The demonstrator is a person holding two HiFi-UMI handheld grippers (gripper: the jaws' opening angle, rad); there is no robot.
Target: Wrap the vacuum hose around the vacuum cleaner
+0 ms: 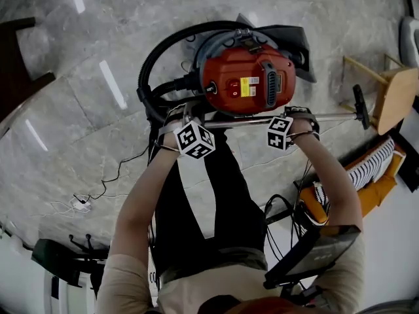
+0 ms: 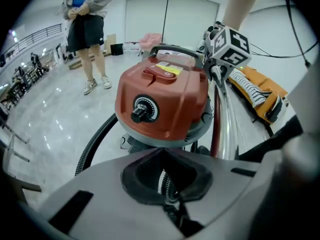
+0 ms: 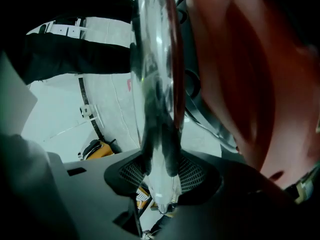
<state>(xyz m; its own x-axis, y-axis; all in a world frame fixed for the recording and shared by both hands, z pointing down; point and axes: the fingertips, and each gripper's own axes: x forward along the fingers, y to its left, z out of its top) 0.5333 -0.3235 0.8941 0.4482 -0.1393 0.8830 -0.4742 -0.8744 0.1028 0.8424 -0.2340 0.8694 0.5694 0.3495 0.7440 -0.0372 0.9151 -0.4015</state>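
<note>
With the black hose [image 1: 149,61] looped round the far side of the red vacuum cleaner [image 1: 245,77], wrapping looked part done: the right gripper [image 3: 162,184] clamped the chrome wand [image 1: 334,116] beside it, the left gripper [image 2: 162,156] stood closed and empty, and the wand probably needed carrying round next.

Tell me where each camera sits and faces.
Head view: on the person's head, facing down at the red vacuum cleaner; both forearms and legs show.
Left gripper view: on the left tongs, shut, facing the vacuum cleaner; right forearm shows.
Right gripper view: on the right tongs, clamped on the metal wand beside the vacuum cleaner.
Shared: all three show the vacuum cleaner and wand.
</note>
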